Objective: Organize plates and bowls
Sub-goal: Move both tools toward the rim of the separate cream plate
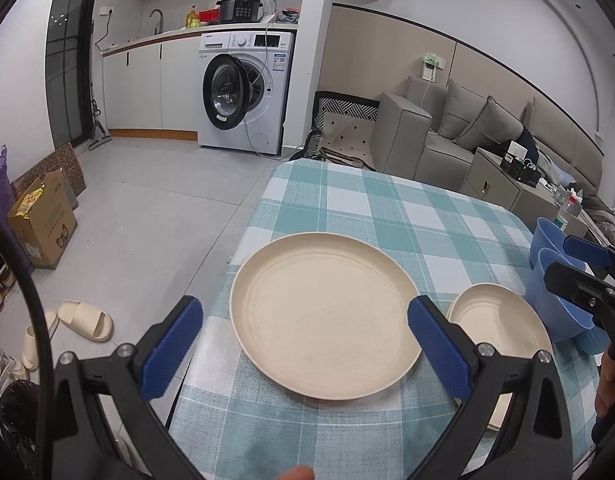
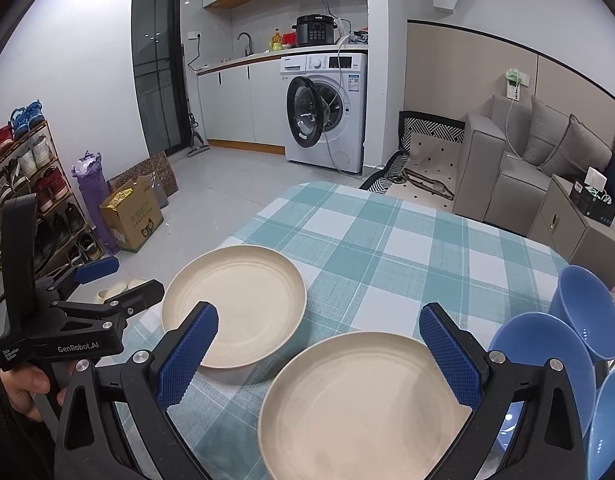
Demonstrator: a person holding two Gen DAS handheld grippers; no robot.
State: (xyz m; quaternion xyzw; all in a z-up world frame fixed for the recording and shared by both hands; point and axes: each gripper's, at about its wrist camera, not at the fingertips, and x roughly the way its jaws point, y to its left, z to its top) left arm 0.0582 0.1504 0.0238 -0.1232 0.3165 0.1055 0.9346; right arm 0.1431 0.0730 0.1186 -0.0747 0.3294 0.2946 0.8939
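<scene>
- "GenRobot.AI" in white on the black body of the left gripper (image 2: 97, 286), seen in the right wrist view.
- Small white print beside it, seemingly "Data Acquisition System"; not sure.
- Cardboard box (image 2: 133, 216): green characters, too small to read.
- Washing machine (image 2: 327, 108) label: illegible.

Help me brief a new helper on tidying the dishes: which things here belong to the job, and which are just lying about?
Part of the job:
left cream plate
right cream plate
three blue bowls
left hand-held gripper and right hand-held gripper, both open

Just lying about:
washing machine
cardboard box
shoe rack
slippers
sofa
</scene>
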